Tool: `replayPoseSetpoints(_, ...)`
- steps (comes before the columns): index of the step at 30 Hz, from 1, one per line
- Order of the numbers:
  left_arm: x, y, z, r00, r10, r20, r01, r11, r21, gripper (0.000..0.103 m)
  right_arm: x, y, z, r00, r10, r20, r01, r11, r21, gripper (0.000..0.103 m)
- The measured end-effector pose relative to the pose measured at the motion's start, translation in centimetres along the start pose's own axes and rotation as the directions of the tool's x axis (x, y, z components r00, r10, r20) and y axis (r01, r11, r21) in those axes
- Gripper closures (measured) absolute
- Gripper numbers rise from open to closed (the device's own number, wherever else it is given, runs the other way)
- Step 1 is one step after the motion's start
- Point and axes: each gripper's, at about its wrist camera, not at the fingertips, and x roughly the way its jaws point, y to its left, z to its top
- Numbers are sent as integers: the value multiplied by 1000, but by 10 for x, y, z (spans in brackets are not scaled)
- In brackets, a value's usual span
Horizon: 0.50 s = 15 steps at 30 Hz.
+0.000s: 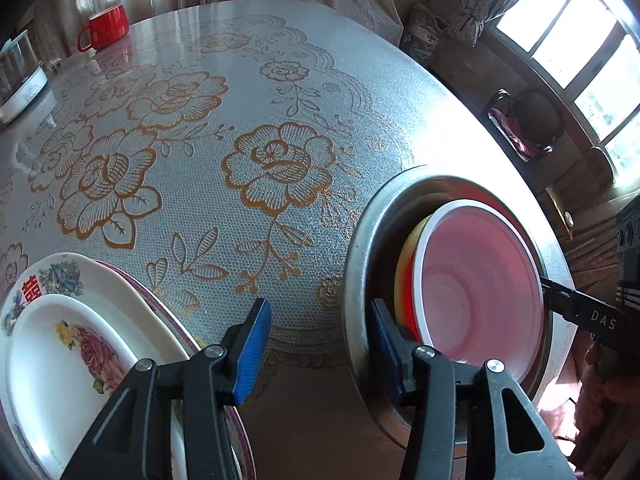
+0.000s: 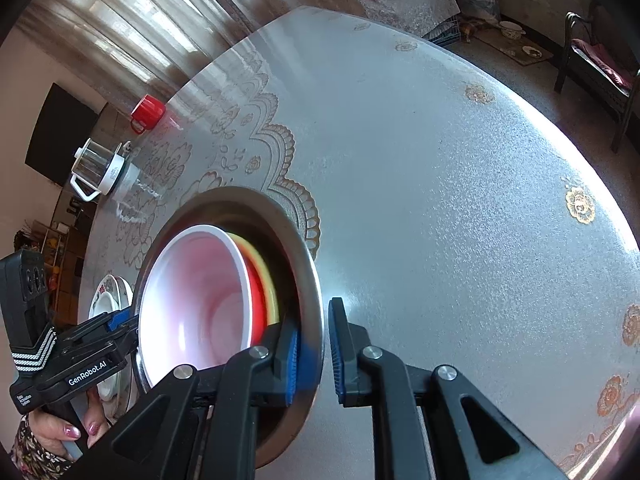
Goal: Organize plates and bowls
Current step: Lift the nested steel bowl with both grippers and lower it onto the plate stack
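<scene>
My left gripper [image 1: 320, 344] straddles the rim of the steel basin [image 1: 362, 248], its ribbed blue pads spread wide: one finger stands outside over the cloth, the other inside against the wall, with a clear gap, so nothing is clamped. My right gripper [image 2: 312, 350] sits across the opposite side of the basin [image 2: 310, 276] the same way, one pad inside and one outside. The rim passes between them, but I cannot tell whether the pads press it.

The basin is round, dull brushed metal with a flat flared lip, and it rests near the table's edge closest to me. Nested in it is a white-rimmed bowl [image 1: 480, 280] with a smooth pink glossy inside, and under that a red bowl [image 2: 259, 296] and a yellow one [image 2: 269, 280], of which only curved edges show.

By the table's left near edge lies a stack of glossy plates [image 1: 60, 344] printed with roses. The table [image 1: 256, 92] wears a textured, honeycomb-embossed cloth with gold-outlined flowers. At its far left corner stand a red mug [image 1: 106, 26] and a glass kettle [image 2: 96, 166] on a white base.
</scene>
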Motion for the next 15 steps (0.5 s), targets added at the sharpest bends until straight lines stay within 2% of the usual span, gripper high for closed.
replayPoseSetpoints(3,-1,-3,-1,1000,-5,-6,5,1000,12,54,1,0,0,1000,6,-10,-6,1000,14,86)
replayPoseSetpoints(7,-3,-11,-3,1000,-30,-5,31,998,52,75,1,-3,0,1000,26,-16,-25,1000,16,85)
replayPoseSetpoints(10,-5,-22,-5,1000,-19,14,17,996,88,88,2,-6,-1,998,56,-8,-56,998,17,85)
replayPoseSetpoints(13,-5,-24,-6,1000,-12,23,10,997,83,88,1,-8,-2,998,68,4,-69,998,12,85)
replayPoseSetpoints(15,-6,-23,-6,1000,-16,20,14,998,66,88,1,-4,-2,998,70,-2,-70,998,-2,91)
